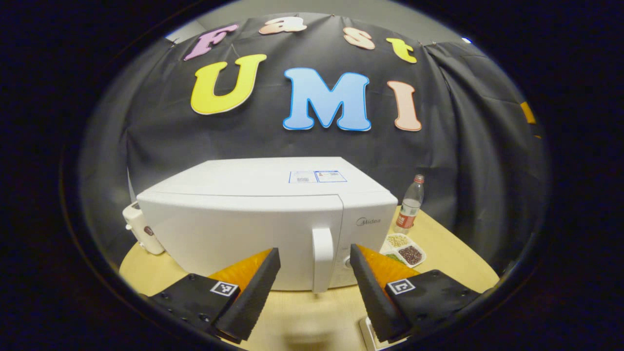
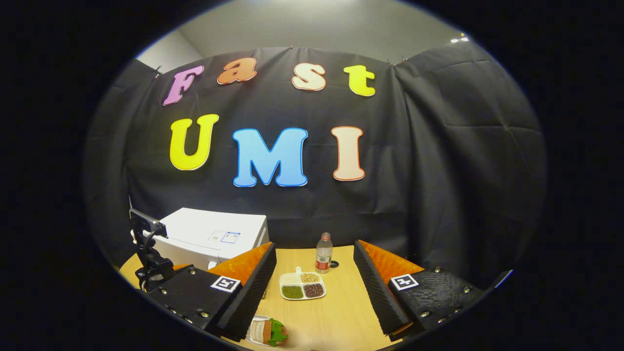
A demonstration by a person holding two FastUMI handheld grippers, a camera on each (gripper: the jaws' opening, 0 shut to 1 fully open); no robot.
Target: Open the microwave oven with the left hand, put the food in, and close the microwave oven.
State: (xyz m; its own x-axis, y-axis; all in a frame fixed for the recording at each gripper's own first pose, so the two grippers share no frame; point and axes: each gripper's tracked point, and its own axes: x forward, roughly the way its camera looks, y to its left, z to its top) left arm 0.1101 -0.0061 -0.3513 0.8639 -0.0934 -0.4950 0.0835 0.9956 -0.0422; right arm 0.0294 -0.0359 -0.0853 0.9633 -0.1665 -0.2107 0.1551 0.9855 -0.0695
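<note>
- My left tool [image 1: 315,261] is spread wide, its fingers to either side of the white door handle [image 1: 322,258] of the microwave oven [image 1: 243,219], not touching it.
- The microwave oven's door is closed; it sits on a round, light wooden desk [image 1: 453,253].
- My right tool [image 2: 315,256] is also spread wide and holds nothing, hovering above the desk.
- The food [image 2: 270,332], on a small white plate, lies on the desk near its front edge in the right gripper view.
- A divided dish of beans [image 2: 302,285] and a plastic bottle [image 2: 323,253] stand farther back, right of the microwave oven.
- Black cloth walls the booth; a pale ceiling shows above it.
- A small white appliance [image 1: 141,226] sits left of the microwave oven.
</note>
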